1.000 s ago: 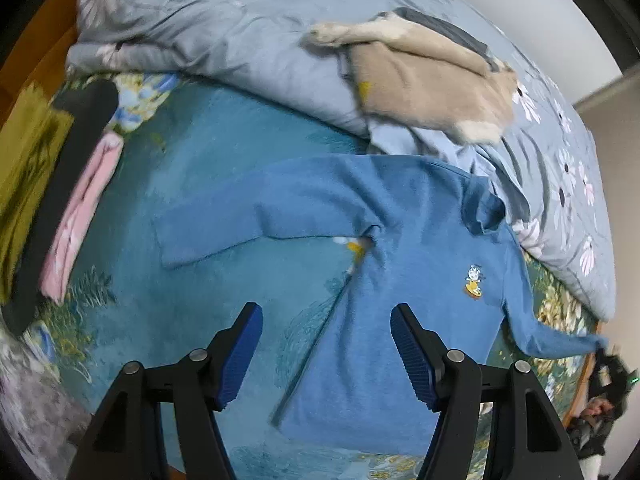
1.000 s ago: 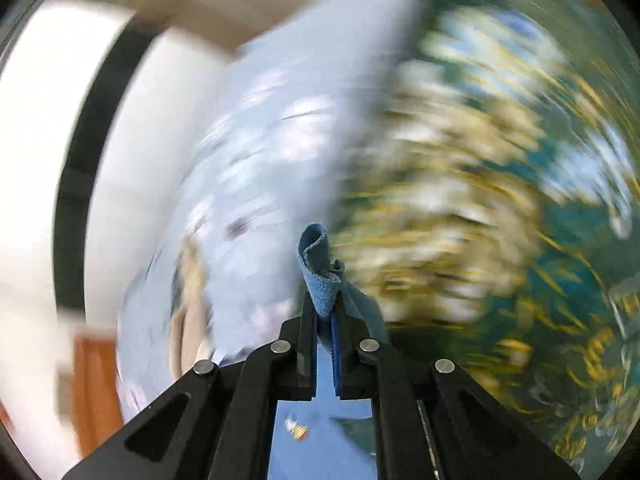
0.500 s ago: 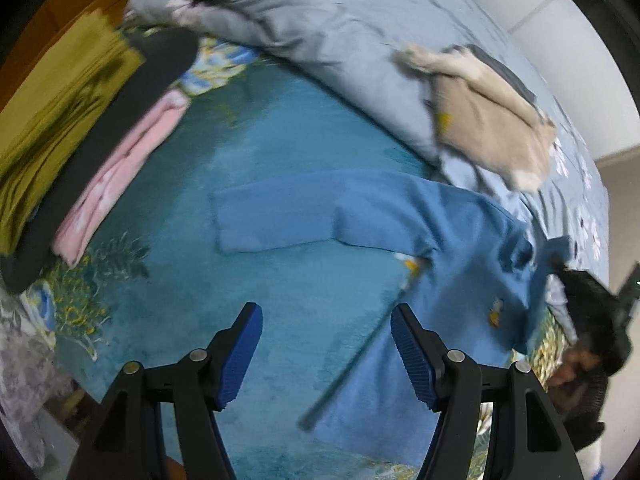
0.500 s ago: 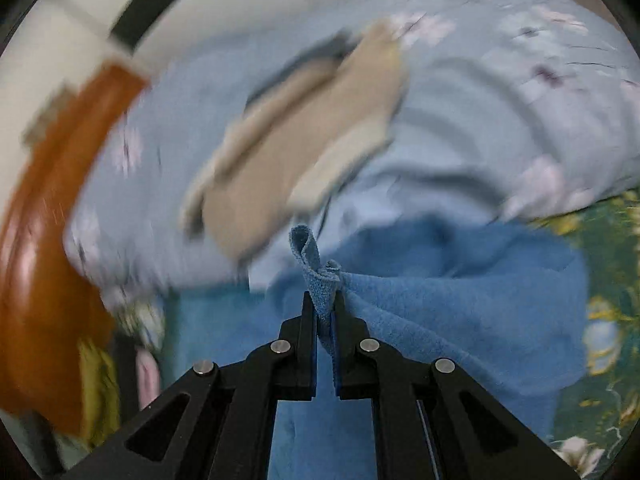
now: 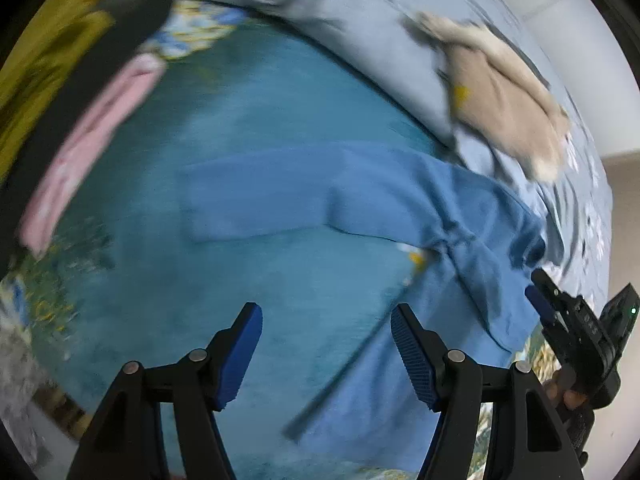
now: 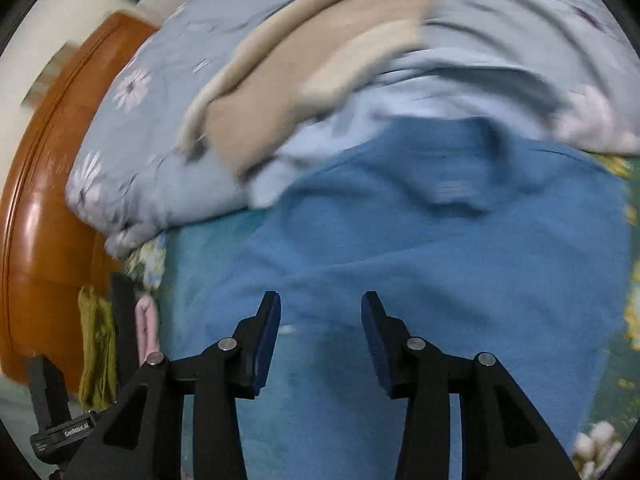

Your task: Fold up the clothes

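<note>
A blue long-sleeved shirt (image 5: 452, 240) lies on the teal bed sheet (image 5: 260, 112). One sleeve (image 5: 256, 204) stretches flat to the left; the other side is folded over the body. My left gripper (image 5: 326, 320) is open and empty above the sheet, beside the shirt's left edge. My right gripper (image 6: 320, 308) is open and empty just over the shirt's body (image 6: 440, 248); it also shows at the right edge of the left wrist view (image 5: 560, 312).
A tan garment (image 5: 504, 92) lies on the rumpled grey-blue floral duvet (image 5: 352, 12) beyond the shirt. Folded pink (image 5: 92, 152), black (image 5: 76, 92) and olive (image 5: 44, 56) clothes sit at the left. An orange wooden headboard (image 6: 44, 208) borders the bed.
My right gripper has opened and let go of the blue sleeve cuff, which now lies folded over the shirt body. My left gripper has drifted left, still open.
</note>
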